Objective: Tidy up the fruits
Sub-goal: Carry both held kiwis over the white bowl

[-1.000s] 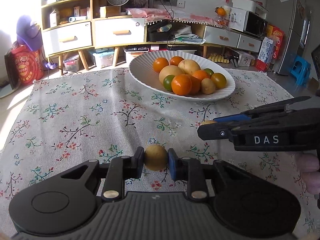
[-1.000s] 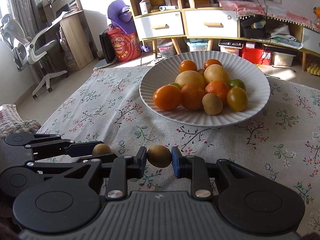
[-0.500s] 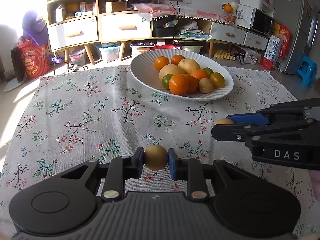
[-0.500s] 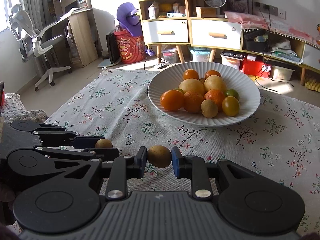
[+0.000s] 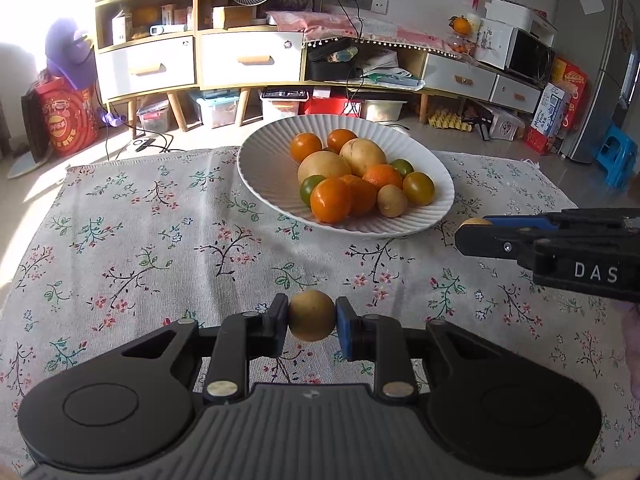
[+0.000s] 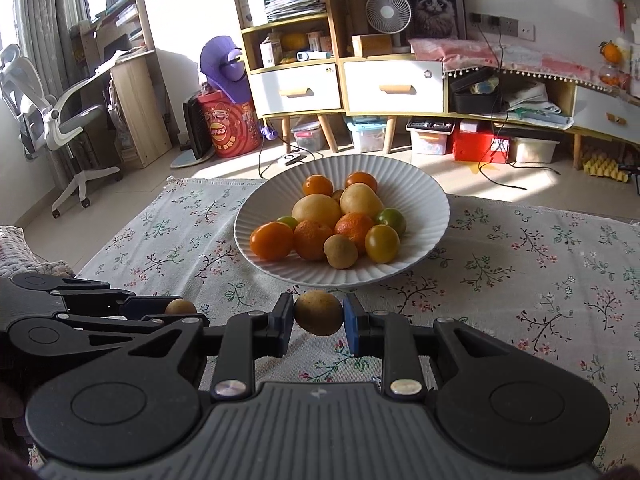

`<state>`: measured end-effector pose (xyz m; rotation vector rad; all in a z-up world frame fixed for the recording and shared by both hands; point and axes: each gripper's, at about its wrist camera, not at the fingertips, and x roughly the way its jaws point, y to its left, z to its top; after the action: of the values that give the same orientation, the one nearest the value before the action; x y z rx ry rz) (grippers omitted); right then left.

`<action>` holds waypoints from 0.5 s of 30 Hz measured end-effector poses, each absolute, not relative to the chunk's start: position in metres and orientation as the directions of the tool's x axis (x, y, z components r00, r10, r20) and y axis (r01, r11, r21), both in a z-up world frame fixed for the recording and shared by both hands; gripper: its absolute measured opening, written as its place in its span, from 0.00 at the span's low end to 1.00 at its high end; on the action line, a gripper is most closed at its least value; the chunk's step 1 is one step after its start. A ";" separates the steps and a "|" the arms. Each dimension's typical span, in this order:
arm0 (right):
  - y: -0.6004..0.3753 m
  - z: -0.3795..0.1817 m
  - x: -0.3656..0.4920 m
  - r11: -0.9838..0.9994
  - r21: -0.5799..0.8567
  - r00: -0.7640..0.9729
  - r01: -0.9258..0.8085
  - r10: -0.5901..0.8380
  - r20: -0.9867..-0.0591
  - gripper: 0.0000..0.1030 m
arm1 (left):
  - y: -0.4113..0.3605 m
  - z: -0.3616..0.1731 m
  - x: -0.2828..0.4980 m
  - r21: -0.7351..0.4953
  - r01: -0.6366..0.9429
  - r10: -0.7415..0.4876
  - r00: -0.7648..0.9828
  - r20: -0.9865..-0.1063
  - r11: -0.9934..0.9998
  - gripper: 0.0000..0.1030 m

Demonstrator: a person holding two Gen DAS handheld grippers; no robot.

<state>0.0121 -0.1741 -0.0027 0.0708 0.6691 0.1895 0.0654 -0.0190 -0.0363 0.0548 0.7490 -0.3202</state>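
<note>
Both grippers have lifted off the floral tablecloth [image 5: 168, 240] and closed in on the white bowl [image 6: 420, 200]. The left gripper [image 5: 312, 322] clenches one small brown fruit [image 5: 311, 315]; the right gripper [image 6: 318, 316] clenches another brown fruit [image 6: 319, 313]. Both fruits are round, dull-skinned and airborne, ready for deposit among the bowl's oranges.

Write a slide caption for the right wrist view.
Right hand-held gripper holds a small brown fruit before a white plate of fruit on a floral cloth.
</note>
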 end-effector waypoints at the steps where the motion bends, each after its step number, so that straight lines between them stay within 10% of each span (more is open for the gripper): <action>1: -0.177 -0.002 0.013 0.981 0.127 0.771 -0.147 0.194 -0.607 0.23 | -0.020 -0.036 0.066 -0.064 0.306 -0.267 0.687 -0.676 0.950 0.23; 15: -0.200 0.002 0.032 0.981 0.164 0.794 -0.100 0.178 -0.581 0.23 | -0.045 -0.020 0.087 -0.068 0.344 -0.305 0.704 -0.641 0.936 0.23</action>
<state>0.0318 -0.2003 0.0024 0.1269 0.6360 0.1500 0.0871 -0.0446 -0.0195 0.0584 0.7022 -0.3613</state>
